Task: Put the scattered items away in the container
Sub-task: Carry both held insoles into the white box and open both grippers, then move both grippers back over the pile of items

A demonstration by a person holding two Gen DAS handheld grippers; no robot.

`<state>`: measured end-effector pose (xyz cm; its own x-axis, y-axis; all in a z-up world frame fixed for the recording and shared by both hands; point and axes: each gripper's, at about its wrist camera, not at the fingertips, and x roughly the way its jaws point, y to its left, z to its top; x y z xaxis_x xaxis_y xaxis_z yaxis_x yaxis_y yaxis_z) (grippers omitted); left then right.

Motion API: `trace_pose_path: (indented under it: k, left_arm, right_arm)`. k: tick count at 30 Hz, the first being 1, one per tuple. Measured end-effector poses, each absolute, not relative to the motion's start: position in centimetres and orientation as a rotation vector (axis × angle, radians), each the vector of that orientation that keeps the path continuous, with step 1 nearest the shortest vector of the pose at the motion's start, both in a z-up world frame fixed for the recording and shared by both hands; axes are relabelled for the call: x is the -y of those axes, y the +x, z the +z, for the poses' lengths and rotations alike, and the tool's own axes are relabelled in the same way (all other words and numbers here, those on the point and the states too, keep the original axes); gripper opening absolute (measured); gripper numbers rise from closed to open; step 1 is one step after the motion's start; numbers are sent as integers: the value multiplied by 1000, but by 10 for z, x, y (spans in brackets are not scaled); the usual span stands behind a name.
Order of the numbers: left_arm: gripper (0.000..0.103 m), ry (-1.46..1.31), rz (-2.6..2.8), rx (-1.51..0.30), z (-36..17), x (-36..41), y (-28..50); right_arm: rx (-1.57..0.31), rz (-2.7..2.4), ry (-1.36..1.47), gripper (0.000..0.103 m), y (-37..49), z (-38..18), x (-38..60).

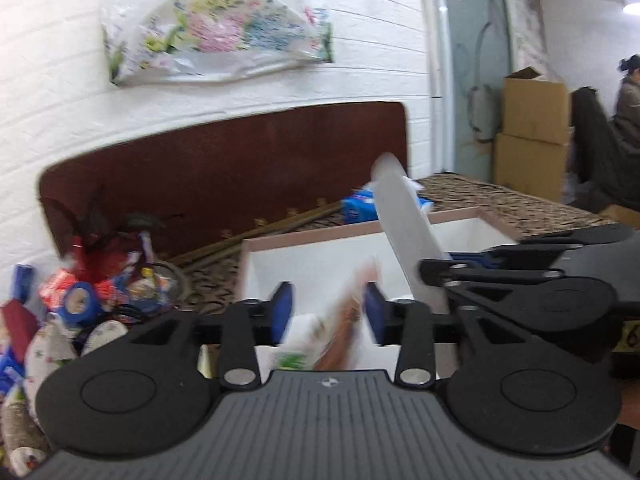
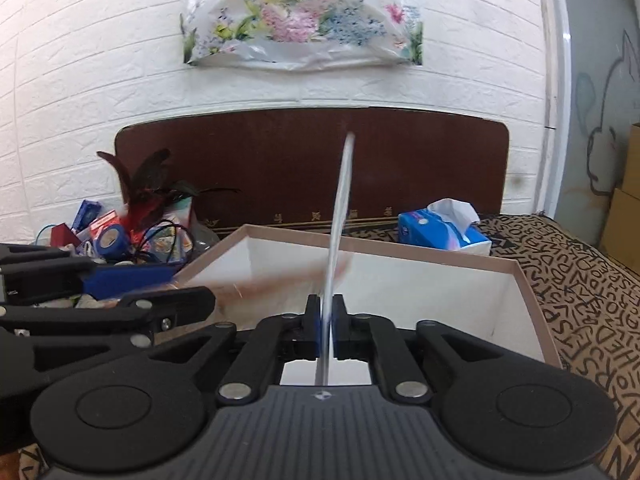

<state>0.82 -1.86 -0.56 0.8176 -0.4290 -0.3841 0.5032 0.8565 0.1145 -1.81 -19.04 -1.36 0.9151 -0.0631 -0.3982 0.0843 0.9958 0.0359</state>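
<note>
A white box with a pink rim (image 1: 304, 238) (image 2: 400, 252) stands on the patterned surface. My left gripper (image 1: 327, 312) is open over the box; a blurred orange-and-white packet (image 1: 344, 320) lies between its blue pads, apparently loose. My right gripper (image 2: 327, 320) is shut on a thin white flat strip (image 2: 340, 216) that stands upright over the box; the strip also shows in the left wrist view (image 1: 404, 232), beside the right gripper (image 1: 520, 276). The left gripper (image 2: 132, 276) shows at the left of the right wrist view.
A heap of scattered items (image 1: 80, 300) (image 2: 120, 236), with blue tape, red packets and cables, lies left of the box. A blue tissue pack (image 2: 444, 232) sits behind the box. A brown headboard (image 2: 312, 160) and white brick wall stand behind. Cardboard boxes (image 1: 532, 132) are at the right.
</note>
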Motion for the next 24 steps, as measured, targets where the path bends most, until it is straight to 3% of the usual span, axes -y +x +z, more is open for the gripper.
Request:
trace_pose_path:
  k: [1,2,4,5,7,15,17,24]
  left_arm:
    - [72,230,-452,-337,-6,17,9]
    - [86,241,-402,-316,-7,13,9]
    - [93,228,-394,-321,-5,2,14]
    - [98,209,-390,-336,-3,-4,18]
    - [99,175,-374,-348,-1,-16,22]
    - [102,166,-314,-360,3,-52,23]
    - [103,164,-299,-361,4,-60,25]
    - [103,181,-235,-343,-4,-88,11]
  right_arm:
    - [-395,-86,59,18,-20,-16,192]
    - [-382,-99,69,36,-20,-19,195]
    - [-337,-125,100,69,-24,-21,205]
    - [-306,-119,110,72,-26,-20,206]
    - [-246,-121,108,84,-30,-19,207]
    - [-188,-158,45,86,0,-24,224]
    - [-204,-160,39,93,7,-22,229]
    - [-135,-90,33,94,-23,-3,194]
